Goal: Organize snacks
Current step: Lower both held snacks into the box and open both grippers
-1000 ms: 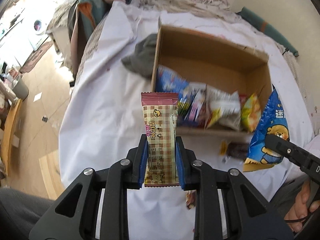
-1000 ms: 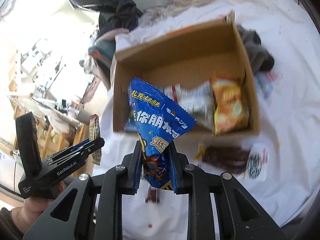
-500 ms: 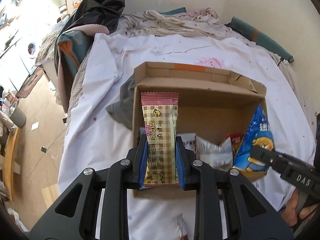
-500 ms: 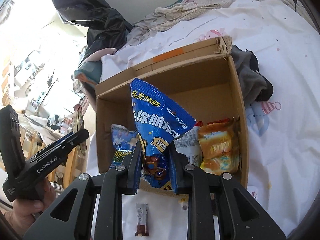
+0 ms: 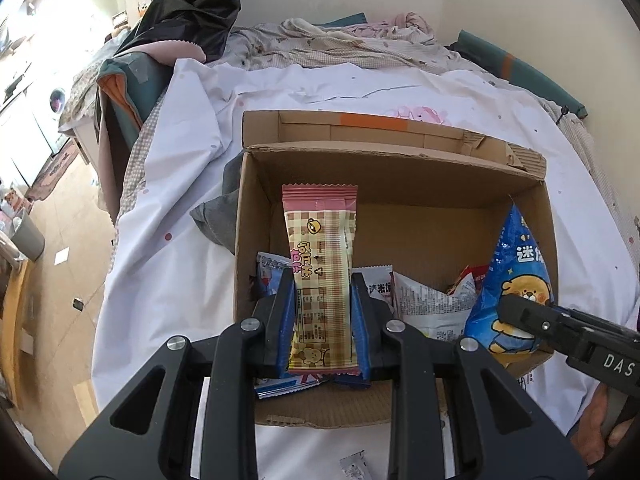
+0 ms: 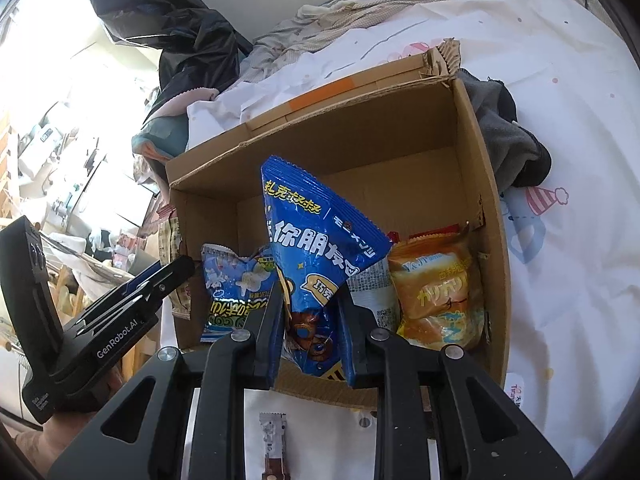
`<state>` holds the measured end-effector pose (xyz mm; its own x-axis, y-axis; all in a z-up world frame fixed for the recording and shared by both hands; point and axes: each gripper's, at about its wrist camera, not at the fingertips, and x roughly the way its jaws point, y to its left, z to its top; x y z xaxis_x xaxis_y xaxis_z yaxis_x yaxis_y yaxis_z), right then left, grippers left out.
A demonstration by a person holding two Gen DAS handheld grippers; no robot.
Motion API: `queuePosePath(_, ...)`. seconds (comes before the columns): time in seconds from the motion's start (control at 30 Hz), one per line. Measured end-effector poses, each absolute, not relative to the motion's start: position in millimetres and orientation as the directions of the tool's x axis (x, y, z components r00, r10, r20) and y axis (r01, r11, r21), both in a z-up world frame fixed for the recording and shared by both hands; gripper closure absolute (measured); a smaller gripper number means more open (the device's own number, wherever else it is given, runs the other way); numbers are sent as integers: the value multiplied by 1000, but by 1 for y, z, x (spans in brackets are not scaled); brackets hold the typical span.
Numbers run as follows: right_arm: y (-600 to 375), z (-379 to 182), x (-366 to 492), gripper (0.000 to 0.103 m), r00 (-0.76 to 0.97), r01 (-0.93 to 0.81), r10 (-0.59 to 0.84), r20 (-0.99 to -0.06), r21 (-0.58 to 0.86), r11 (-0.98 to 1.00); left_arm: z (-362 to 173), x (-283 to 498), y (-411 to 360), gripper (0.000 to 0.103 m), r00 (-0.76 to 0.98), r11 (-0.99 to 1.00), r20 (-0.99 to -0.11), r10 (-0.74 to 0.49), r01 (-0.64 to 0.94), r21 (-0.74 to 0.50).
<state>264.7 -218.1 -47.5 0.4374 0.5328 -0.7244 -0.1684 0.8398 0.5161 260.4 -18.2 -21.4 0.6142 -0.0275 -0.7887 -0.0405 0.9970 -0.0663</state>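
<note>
White bedsheet (image 5: 168, 264) w/ cardboard box (image 5: 400, 172) on it. Left gripper (image 5: 322, 316) fingers narrow, clamped on pink checked snack bar (image 5: 320, 272), upright over box's near-left corner. Right gripper (image 6: 308, 332) narrow too, pinching blue snack bag (image 6: 316, 248) over near edge. Packets crowd box's near half; far half bare. Grey cloth (image 6: 508, 136) touches one box wall outside. Small wrapper (image 6: 272, 444) on sheet just before box.

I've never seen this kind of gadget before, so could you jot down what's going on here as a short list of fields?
Setting: white bedsheet
Container: open cardboard box, back part bare
Left gripper: shut on pink checked snack bar, above the box
Right gripper: shut on blue snack bag, above the box
Already inside: orange packet, blue popcorn packet
Outside box: small wrapper
</note>
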Motion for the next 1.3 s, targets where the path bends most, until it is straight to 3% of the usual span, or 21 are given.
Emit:
queuePosePath(0.4, -222, -47, 265, 75, 448, -160, 546, -708, 537, 828, -19, 260, -19, 80, 628, 997, -778, -28, -34, -62)
queuePosePath(0.47, -225, -46, 266, 67, 457, -147, 538, -709, 536, 831, -19, 260, -19, 76, 628, 998, -778, -20, -37, -56)
queuePosePath(0.53, -228, -44, 265, 37, 470, -141, 539, -699, 544, 827, -19, 259, -19, 65, 628, 998, -778, -19, -39, -56)
queuePosePath(0.57, -230, -42, 264, 32, 485, -139, 539, -689, 548, 825, -18, 258, -19, 60, 630, 997, -776, -19, -41, -57)
queuePosePath(0.63, -231, -38, 263, 25, 504, -145, 535, -678, 544, 827, -17, 257, -18, 34, 636, 997, -771, -13, -48, -57)
queuePosePath(0.7, -231, -35, 263, 19, 511, -152, 528, -678, 534, 832, -14, 255, -17, 25, 650, 997, -760, -10, -55, -60)
queuePosePath(1.3, -248, -27, 247, 19, 560, -96, 472, -681, 512, 854, -8, 242, -8, 25, 663, 995, -748, -25, -58, -86)
